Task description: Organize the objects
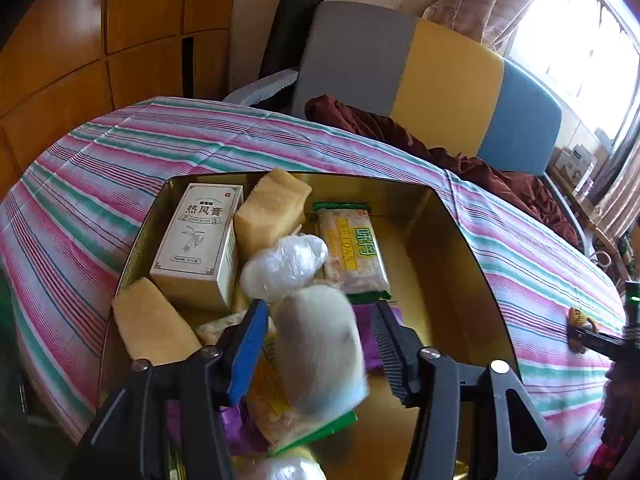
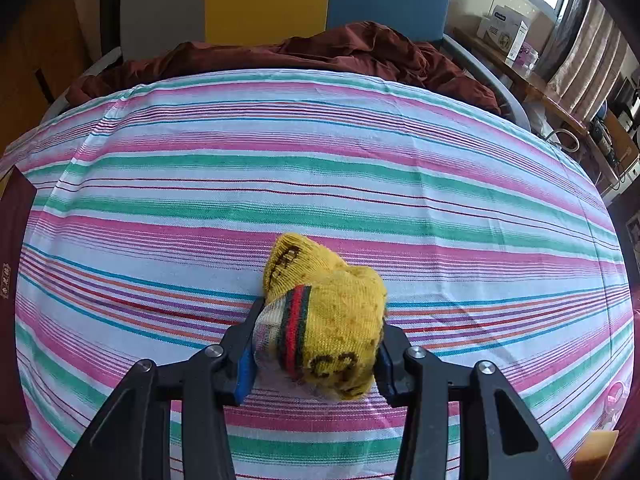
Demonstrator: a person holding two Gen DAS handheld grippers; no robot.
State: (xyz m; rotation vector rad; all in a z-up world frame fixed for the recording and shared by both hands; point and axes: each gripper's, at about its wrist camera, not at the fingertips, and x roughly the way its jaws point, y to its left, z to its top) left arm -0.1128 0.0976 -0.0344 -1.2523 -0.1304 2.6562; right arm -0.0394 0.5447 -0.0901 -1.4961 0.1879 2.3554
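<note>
A gold-lined open box sits on the striped cloth and holds several items. My left gripper is over it, and a blurred white roll in clear wrap lies loose between its jaws. The jaws stand apart and a gap shows on the right side. In the box are a white carton with Chinese print, two tan sponges, a green-edged snack pack and a plastic-wrapped white ball. My right gripper is shut on a balled yellow sock that rests on the cloth.
The striped cloth covers the table. A maroon garment lies heaped at the far edge before a grey, yellow and blue chair back. Purple packets lie on the box floor. A shelf with boxes stands at the right.
</note>
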